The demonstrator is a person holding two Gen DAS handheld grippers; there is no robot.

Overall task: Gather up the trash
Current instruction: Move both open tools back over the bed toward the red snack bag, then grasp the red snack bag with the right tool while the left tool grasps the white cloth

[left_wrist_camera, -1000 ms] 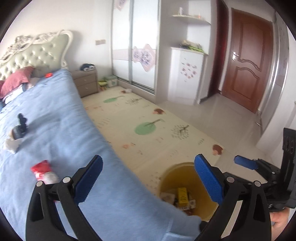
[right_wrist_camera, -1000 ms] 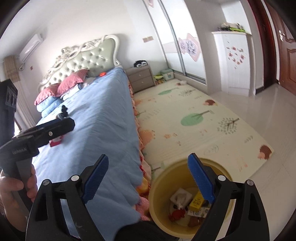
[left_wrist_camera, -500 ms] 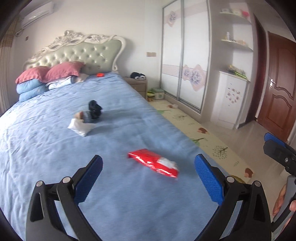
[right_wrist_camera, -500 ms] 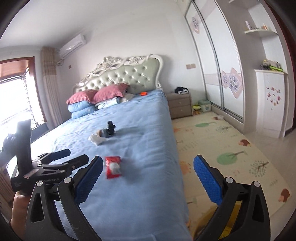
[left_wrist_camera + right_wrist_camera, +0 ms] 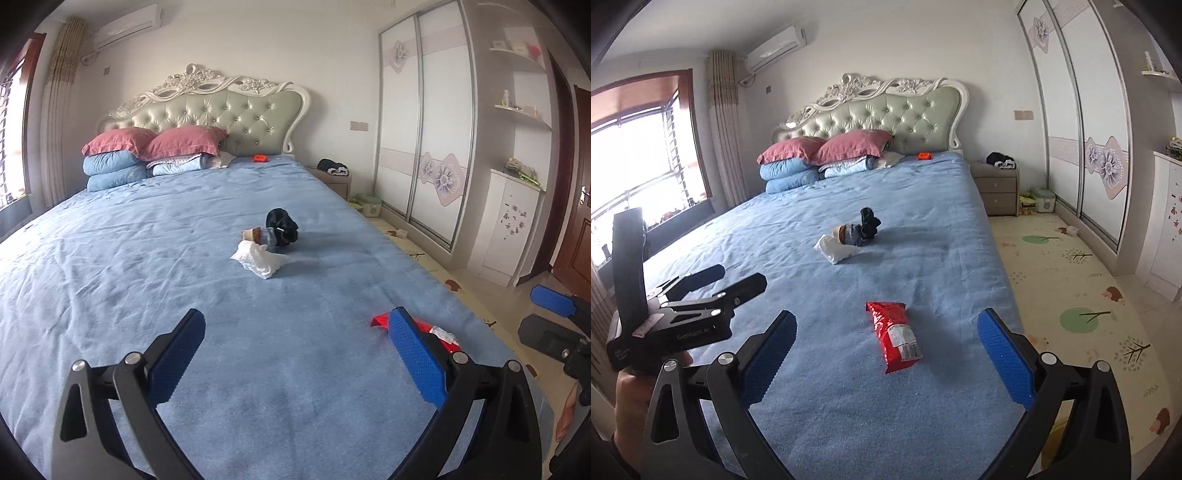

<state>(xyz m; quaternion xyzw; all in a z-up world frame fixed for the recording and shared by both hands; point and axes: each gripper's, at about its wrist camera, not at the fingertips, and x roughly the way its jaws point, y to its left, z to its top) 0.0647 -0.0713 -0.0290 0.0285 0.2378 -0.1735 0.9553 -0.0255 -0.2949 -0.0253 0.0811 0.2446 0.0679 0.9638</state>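
A red snack wrapper [image 5: 894, 335] lies on the blue bed [image 5: 923, 236] near its right edge, between and just beyond my open right gripper [image 5: 886, 363]. In the left wrist view the wrapper [image 5: 434, 330] is partly hidden behind the right finger of my open, empty left gripper [image 5: 297, 360]. A crumpled white tissue [image 5: 259, 259] lies mid-bed, also seen in the right wrist view [image 5: 835, 249]. Touching it are rolled socks [image 5: 275, 229], brown-grey and black. The left gripper also shows in the right wrist view [image 5: 713, 284], hovering over the bed's left part.
Pillows and folded quilts [image 5: 147, 155] sit at the headboard. A small red object [image 5: 260, 158] lies near them. A nightstand [image 5: 995, 188] and sliding wardrobe [image 5: 1078, 122] stand on the right beside a patterned floor mat [image 5: 1071, 295].
Both grippers swung up from the yellow trash bin on the floor and now face along the bed. The wrapper now lies in front of the right gripper.
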